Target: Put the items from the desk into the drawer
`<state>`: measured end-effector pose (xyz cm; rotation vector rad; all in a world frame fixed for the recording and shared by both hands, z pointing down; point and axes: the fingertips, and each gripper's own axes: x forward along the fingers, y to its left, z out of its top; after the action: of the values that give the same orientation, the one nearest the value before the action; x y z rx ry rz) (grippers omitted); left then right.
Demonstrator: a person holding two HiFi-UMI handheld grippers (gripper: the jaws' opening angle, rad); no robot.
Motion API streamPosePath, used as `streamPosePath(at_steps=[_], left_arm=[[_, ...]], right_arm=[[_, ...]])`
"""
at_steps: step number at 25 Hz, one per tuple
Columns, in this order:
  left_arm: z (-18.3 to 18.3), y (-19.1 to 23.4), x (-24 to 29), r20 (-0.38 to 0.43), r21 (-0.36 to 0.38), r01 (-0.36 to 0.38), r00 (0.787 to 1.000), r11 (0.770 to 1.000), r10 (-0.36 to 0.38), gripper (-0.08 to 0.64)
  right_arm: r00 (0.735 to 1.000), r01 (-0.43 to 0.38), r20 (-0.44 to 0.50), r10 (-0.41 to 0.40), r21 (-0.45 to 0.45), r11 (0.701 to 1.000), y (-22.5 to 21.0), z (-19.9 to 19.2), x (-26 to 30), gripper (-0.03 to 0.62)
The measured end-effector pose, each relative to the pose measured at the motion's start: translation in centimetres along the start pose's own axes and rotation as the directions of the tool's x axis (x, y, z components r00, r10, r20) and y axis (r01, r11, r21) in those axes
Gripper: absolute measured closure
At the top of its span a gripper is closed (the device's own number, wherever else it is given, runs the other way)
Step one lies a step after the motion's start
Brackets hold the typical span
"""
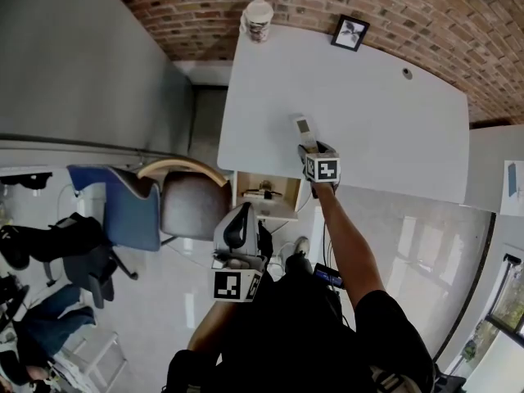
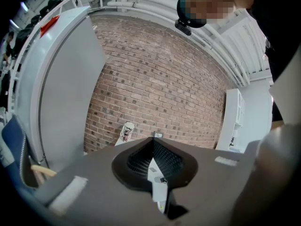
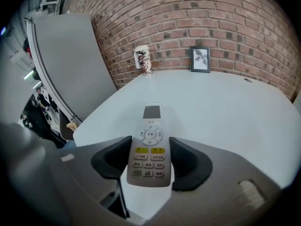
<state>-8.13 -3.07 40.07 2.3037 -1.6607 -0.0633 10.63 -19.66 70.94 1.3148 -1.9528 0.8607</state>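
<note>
A white remote control [image 3: 149, 145] with yellow and grey buttons lies between my right gripper's [image 3: 149, 160] two black pads, which press on its long sides. In the head view that remote [image 1: 304, 128] sticks out past the right gripper [image 1: 315, 149] over the white desk [image 1: 393, 129], near its front edge. Below the desk edge an open drawer [image 1: 266, 210] shows a small item [image 1: 264, 191] inside. My left gripper [image 1: 240, 234] hangs in front of the drawer, lower in the view. Its pads [image 2: 141, 160] meet at the tips with nothing held.
A patterned paper cup [image 1: 258, 19] and a small framed picture [image 1: 350, 33] stand at the desk's far edge by the brick wall. A grey chair [image 1: 192, 205] and a blue chair [image 1: 115, 207] stand left of the drawer. A grey partition [image 1: 82, 64] rises further left.
</note>
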Motion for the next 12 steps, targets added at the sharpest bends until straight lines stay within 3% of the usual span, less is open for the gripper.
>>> streamPosePath(at_steps=[6,12], left_arm=[[0.4,-1.0,-1.7,0.022,0.0,-0.025,0.999,1.0,0.025,0.54],[0.5,-2.1,-3.9,0.049,-0.001,-0.059,0.997,0.998,0.059,0.54]], right_arm=[[0.998,-0.051,0.032,0.052,-0.016,0.999,1.7,-1.0,-3.2,0.341],[0.988,-0.136,0.059,0.143,-0.104,0.985,4.7,-2.5,-6.8,0.341]])
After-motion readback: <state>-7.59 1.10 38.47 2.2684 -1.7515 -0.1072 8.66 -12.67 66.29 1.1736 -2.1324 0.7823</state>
